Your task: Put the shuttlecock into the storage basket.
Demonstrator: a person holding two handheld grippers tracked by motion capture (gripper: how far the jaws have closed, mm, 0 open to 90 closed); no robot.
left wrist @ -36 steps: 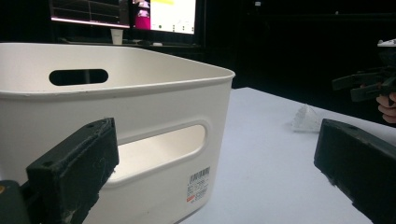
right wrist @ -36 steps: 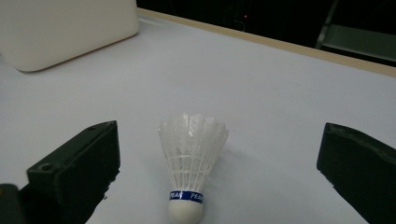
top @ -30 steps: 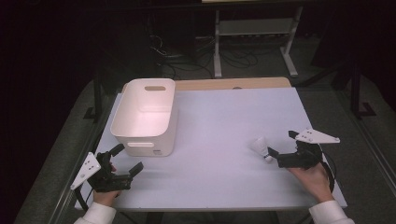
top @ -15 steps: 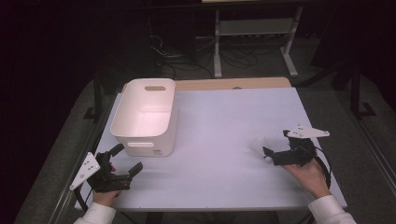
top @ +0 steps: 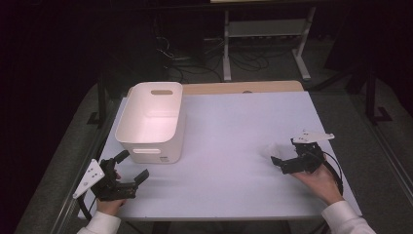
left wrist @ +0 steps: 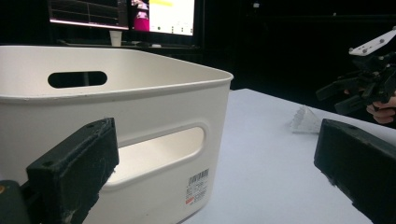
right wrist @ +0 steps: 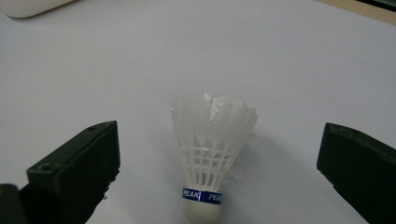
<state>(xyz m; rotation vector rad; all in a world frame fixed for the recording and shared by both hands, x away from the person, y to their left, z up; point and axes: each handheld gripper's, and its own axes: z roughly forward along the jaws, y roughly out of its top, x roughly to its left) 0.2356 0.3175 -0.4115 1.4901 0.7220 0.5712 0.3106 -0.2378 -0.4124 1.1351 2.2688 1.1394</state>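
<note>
A white feather shuttlecock (right wrist: pixel 210 154) with a blue band on its cork lies on the white table (top: pixel 234 126), cork end toward my right gripper (right wrist: pixel 219 135). That gripper (top: pixel 286 153) is open at the table's right. The shuttlecock (top: pixel 272 148) sits just ahead of its jaws, untouched. My left gripper (top: pixel 132 166) is open and holds nothing at the front left corner. It rests just in front of a white plastic bin (top: pixel 151 152). In the left gripper view the bin (left wrist: pixel 154 102) is close, with the shuttlecock (left wrist: pixel 306 120) and right gripper (left wrist: pixel 364 86) beyond.
The bin has handle slots (top: pixel 161 92) and a barcode label (left wrist: pixel 198 185), and looks empty inside. A wooden strip (top: pixel 243 87) runs along the table's far edge. Cables and a metal stand (top: pixel 265 34) are on the dark floor behind. Monitors (left wrist: pixel 121 14) glow behind the bin.
My right gripper has shifted slightly left and a little farther up the table, staying open near the shuttlecock. The left gripper and bin have not moved.
</note>
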